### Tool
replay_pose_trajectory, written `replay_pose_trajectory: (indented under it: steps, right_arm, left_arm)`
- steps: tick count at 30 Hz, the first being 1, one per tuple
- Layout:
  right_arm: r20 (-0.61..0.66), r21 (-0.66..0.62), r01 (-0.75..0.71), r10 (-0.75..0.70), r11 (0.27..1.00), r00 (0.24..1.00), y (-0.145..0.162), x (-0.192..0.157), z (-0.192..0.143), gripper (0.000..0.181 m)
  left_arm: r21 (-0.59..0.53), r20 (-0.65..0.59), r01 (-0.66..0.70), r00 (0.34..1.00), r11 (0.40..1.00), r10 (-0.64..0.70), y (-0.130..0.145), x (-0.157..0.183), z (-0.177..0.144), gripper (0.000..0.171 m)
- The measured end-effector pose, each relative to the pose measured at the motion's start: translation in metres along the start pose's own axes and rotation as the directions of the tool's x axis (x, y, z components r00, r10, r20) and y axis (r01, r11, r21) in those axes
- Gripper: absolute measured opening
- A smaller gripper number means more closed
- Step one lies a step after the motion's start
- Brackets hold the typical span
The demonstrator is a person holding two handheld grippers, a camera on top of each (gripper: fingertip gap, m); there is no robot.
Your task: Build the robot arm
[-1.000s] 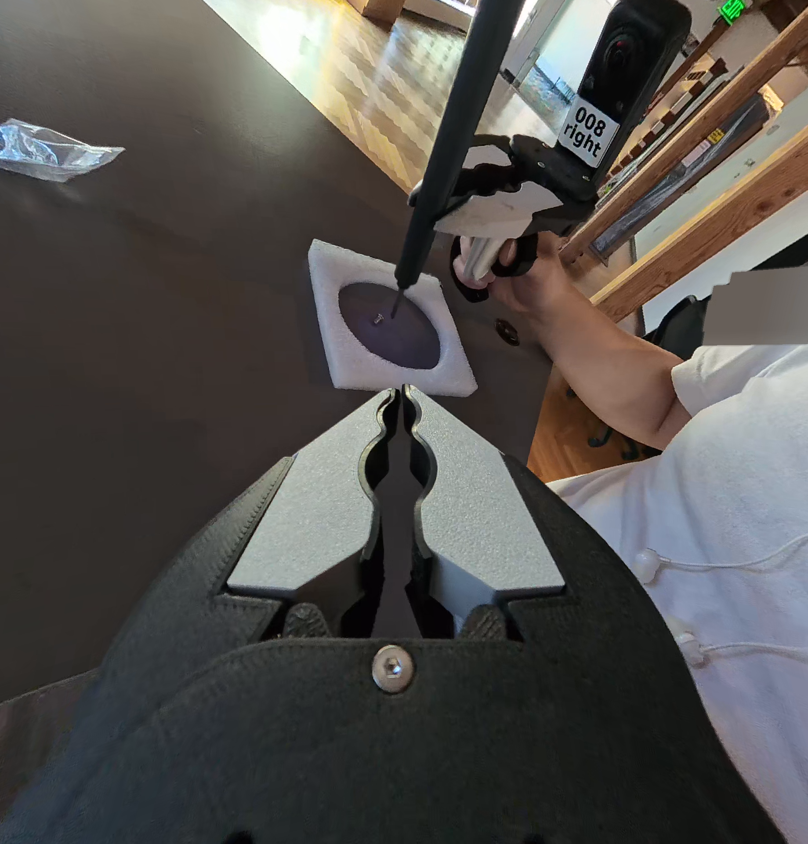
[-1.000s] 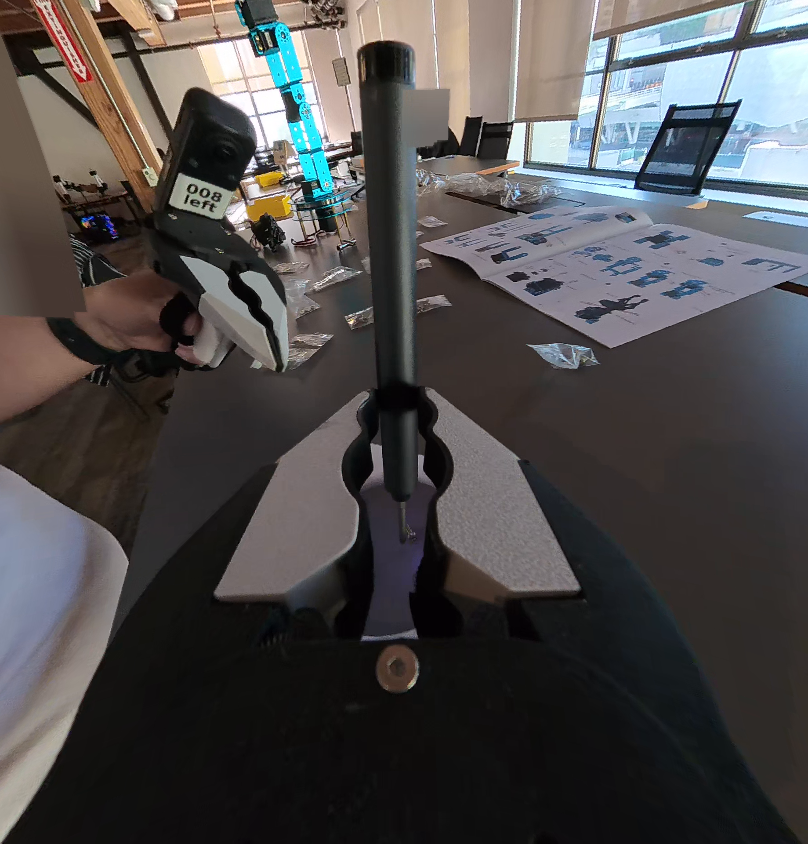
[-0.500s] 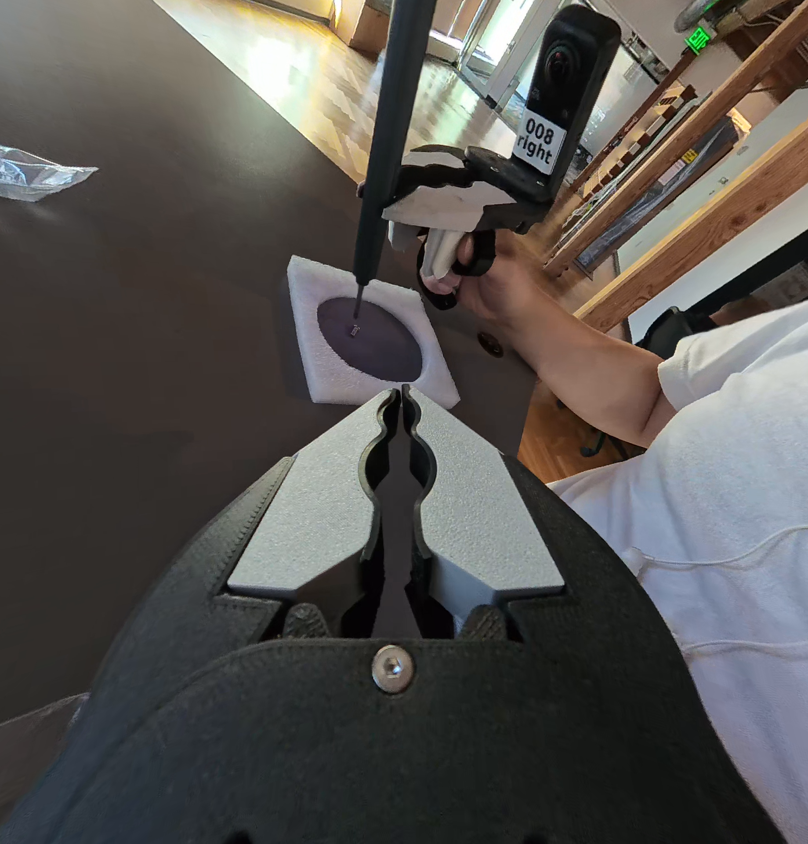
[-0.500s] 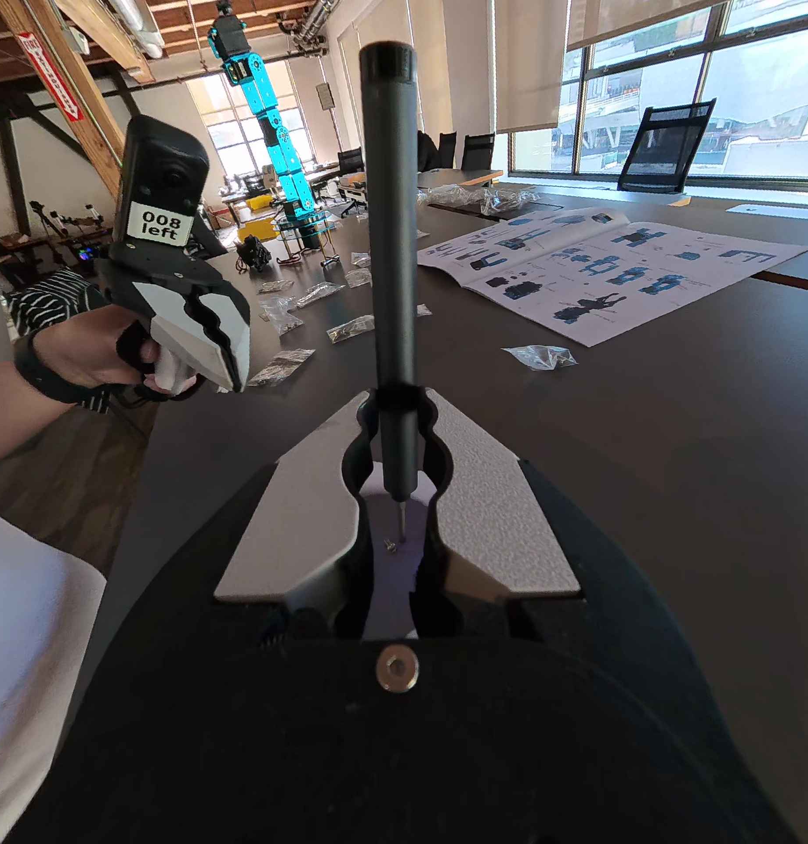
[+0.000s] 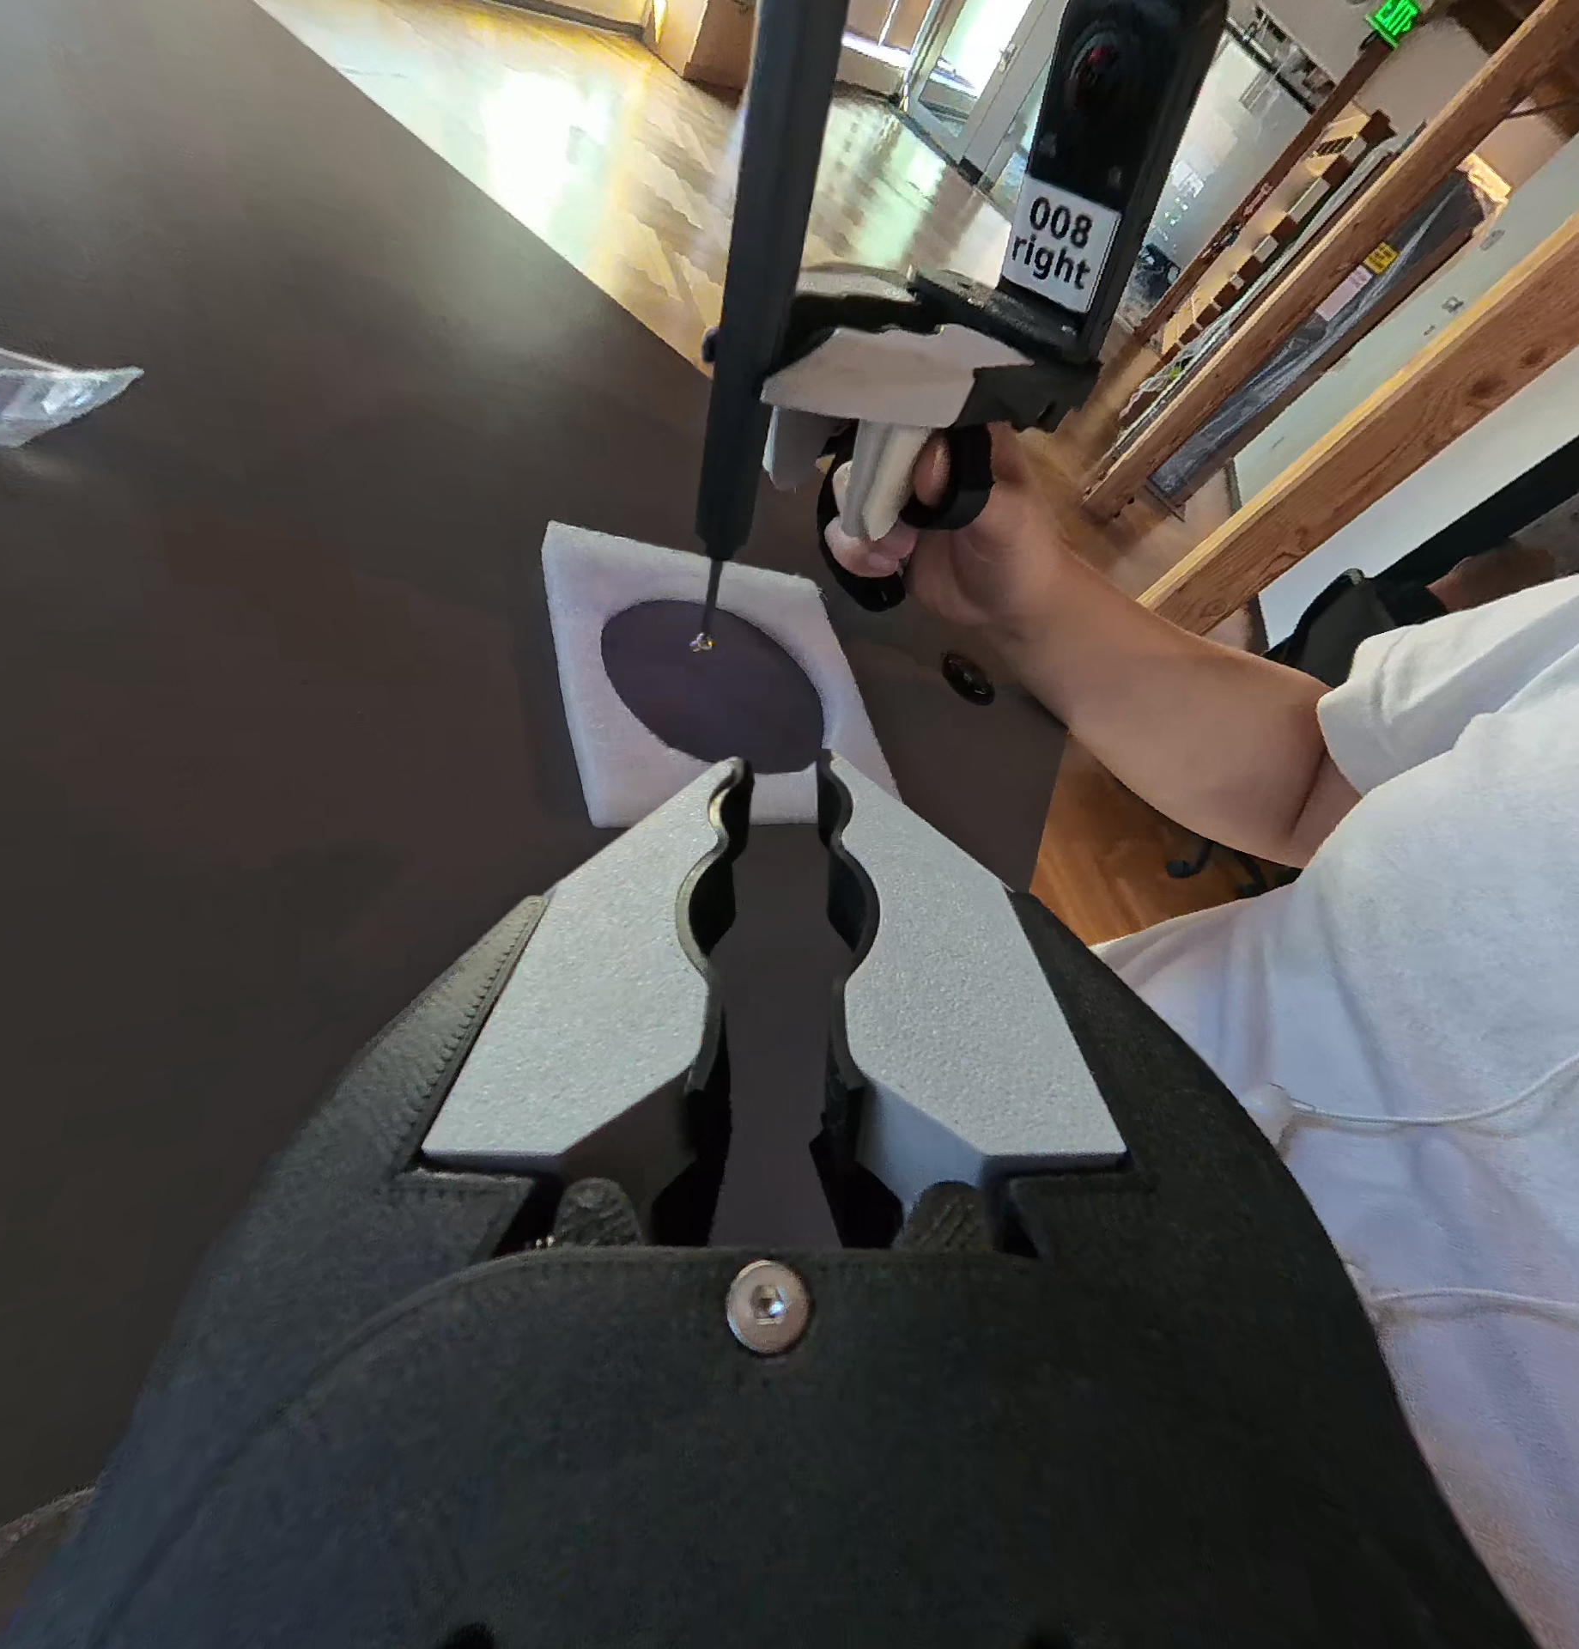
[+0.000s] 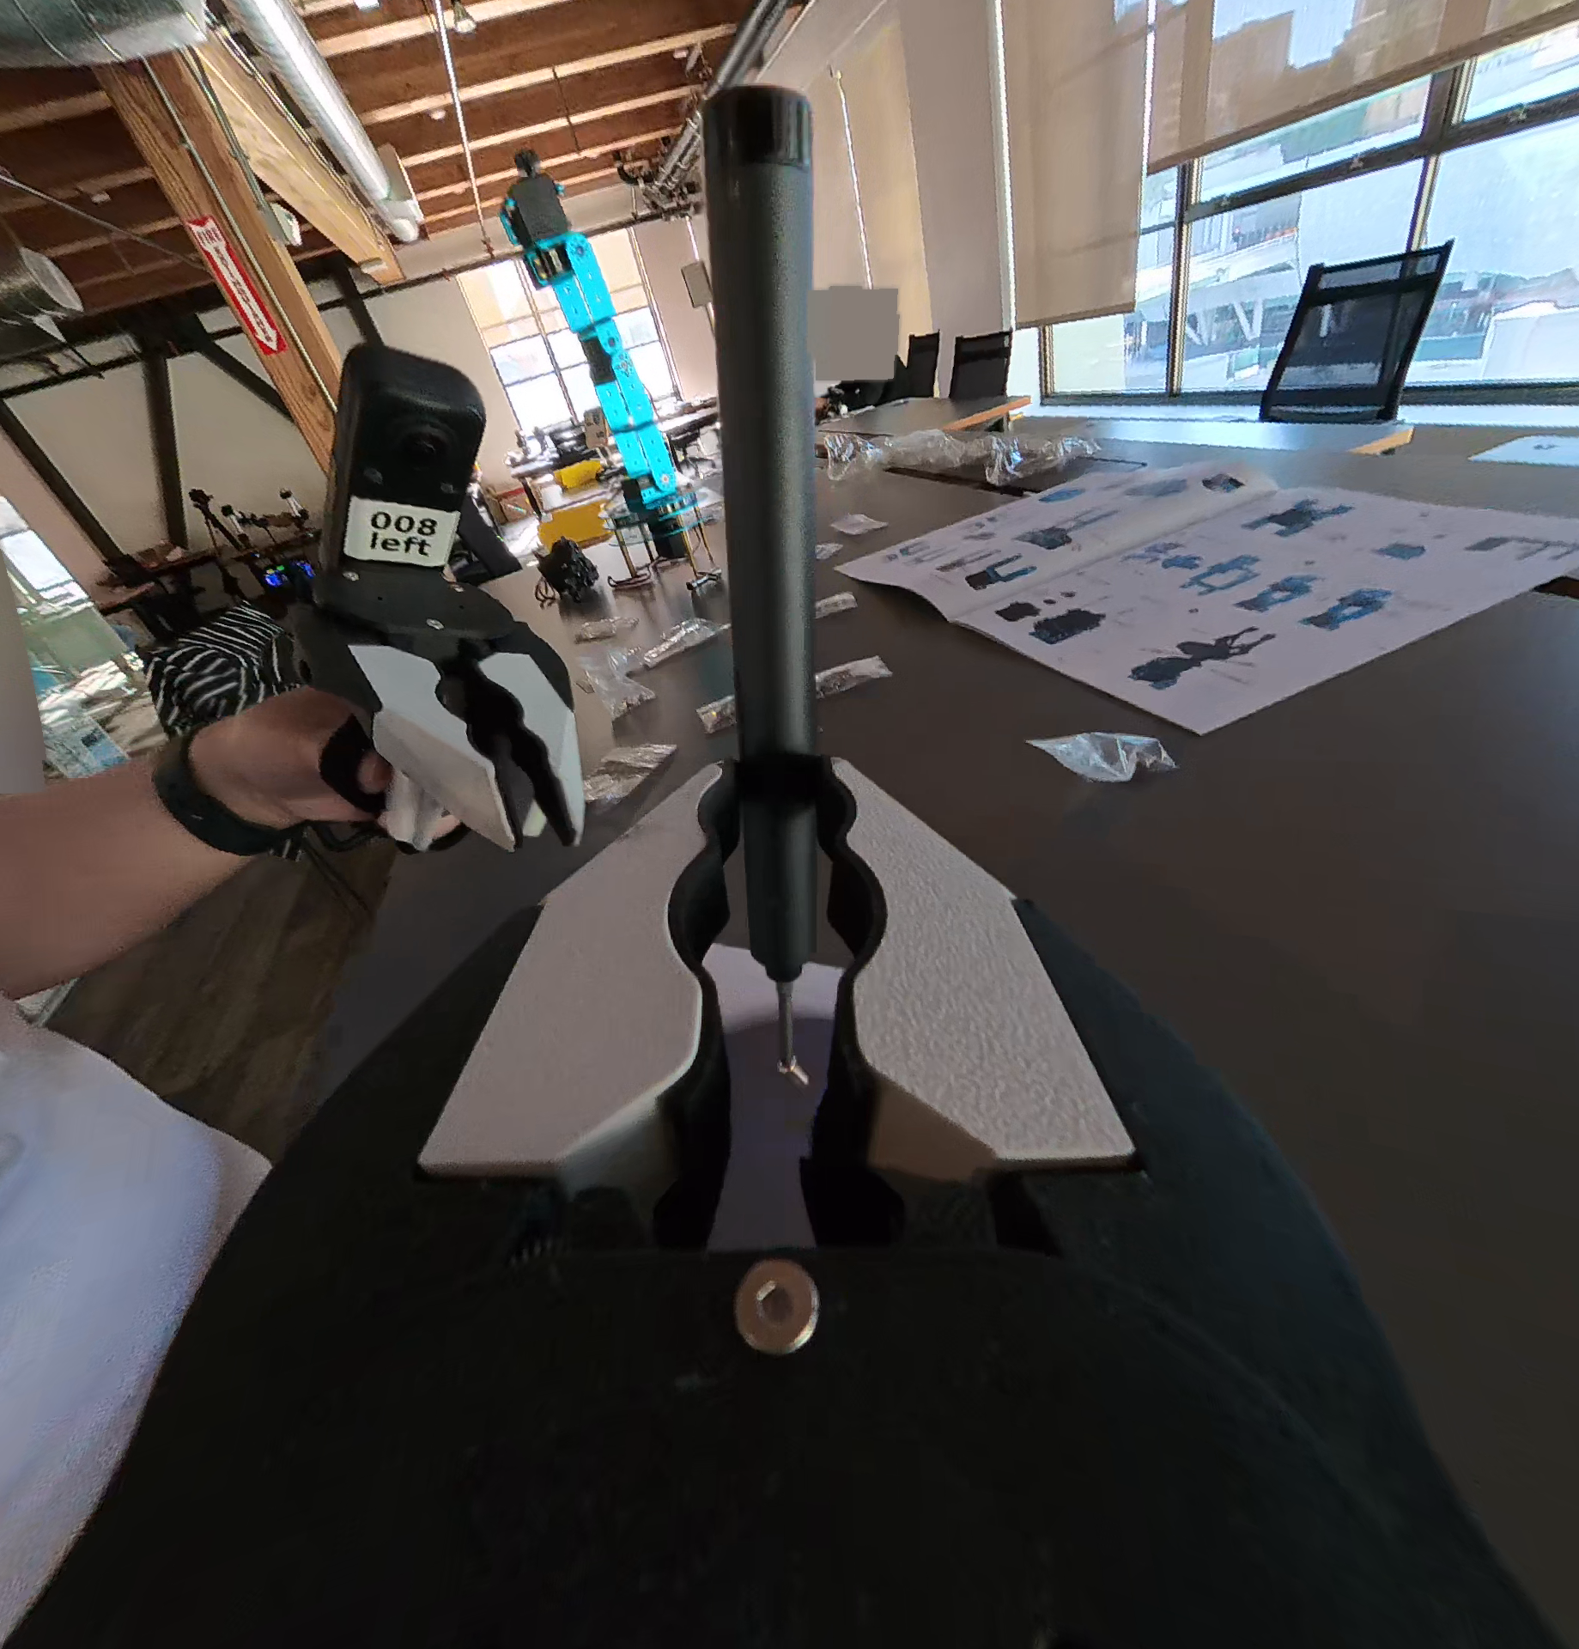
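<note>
My right gripper [image 6: 777, 776] is shut on a slim black electric screwdriver [image 6: 761, 446], held upright. Its bit tip touches a tiny silver screw [image 6: 794, 1068] lying in the dark round recess [image 5: 723, 705] of a white square foam pad [image 5: 589, 714] on the dark table. In the left wrist view the screwdriver [image 5: 750, 268] and screw [image 5: 701, 641] show just ahead. My left gripper [image 5: 778, 767] is slightly open and empty, its tips just short of the pad's near edge. In the right wrist view it hovers to the left [image 6: 545, 821] above the table edge.
A clear plastic bag [image 5: 36, 401] lies far left on the table. An open instruction booklet [image 6: 1258, 580], a crumpled bag [image 6: 1098, 754] and several small parts bags [image 6: 643, 660] lie beyond. A blue robot arm [image 6: 607, 384] stands at the back. The table edge [image 5: 1017, 803] runs right of the pad. My right fingertips sit around 10 centimeters from my left ones.
My left gripper has opened a little; it was shut before. The screwdriver tip has come down onto the screw in the recess, and the left gripper has closed in on the pad.
</note>
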State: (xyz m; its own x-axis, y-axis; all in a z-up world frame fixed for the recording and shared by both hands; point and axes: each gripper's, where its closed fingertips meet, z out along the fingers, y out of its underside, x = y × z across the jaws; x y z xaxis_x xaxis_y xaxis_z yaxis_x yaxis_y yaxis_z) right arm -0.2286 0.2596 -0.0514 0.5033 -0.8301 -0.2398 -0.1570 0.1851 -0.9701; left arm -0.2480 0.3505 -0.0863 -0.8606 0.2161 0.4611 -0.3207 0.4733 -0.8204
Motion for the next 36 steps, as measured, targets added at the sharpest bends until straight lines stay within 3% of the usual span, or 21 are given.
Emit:
replay_pose_trajectory:
  steps: [5, 11, 16, 19, 26, 32, 36]
  right_arm:
    - [0.034, 0.02, 0.002, -0.003, 1.0, 0.999, -0.03, -0.012, 0.006, 0.015]
    - [0.164, 0.053, -0.013, 0.004, 0.999, 0.986, -0.079, -0.048, 0.029, 0.015]
    - [0.317, 0.033, -0.028, 0.016, 0.999, 0.948, -0.113, -0.089, 0.067, 0.015]
    - [0.404, 0.016, -0.015, 0.007, 1.0, 0.915, -0.129, -0.118, 0.1, 0.015]
    - [0.518, 0.007, 0.046, -0.043, 0.999, 0.854, -0.153, -0.192, 0.21, 0.015]
    - [0.536, 0.061, 0.075, -0.096, 0.995, 0.839, -0.167, -0.25, 0.327, 0.015]
    - [0.519, 0.12, 0.044, -0.101, 0.992, 0.849, -0.184, -0.28, 0.402, 0.015]
  left_arm:
    - [0.01, 0.03, -0.071, 0.997, 0.997, 0.071, -0.006, 0.003, 0.001, 0.019]
    - [0.087, 0.097, -0.15, 0.985, 0.985, 0.141, -0.017, 0.008, -0.01, 0.025]
    - [0.222, 0.243, -0.244, 0.952, 0.944, 0.188, -0.043, 0.006, -0.045, 0.033]
    - [0.238, 0.315, -0.32, 0.919, 0.917, 0.239, -0.052, 0.007, -0.075, 0.033]
    - [0.323, 0.436, -0.367, 0.876, 0.872, 0.207, -0.062, -0.008, -0.192, 0.028]
    - [0.275, 0.511, -0.442, 0.819, 0.854, 0.26, -0.052, -0.036, -0.323, 0.029]
    - [0.236, 0.508, -0.423, 0.821, 0.875, 0.26, -0.045, -0.064, -0.412, 0.033]
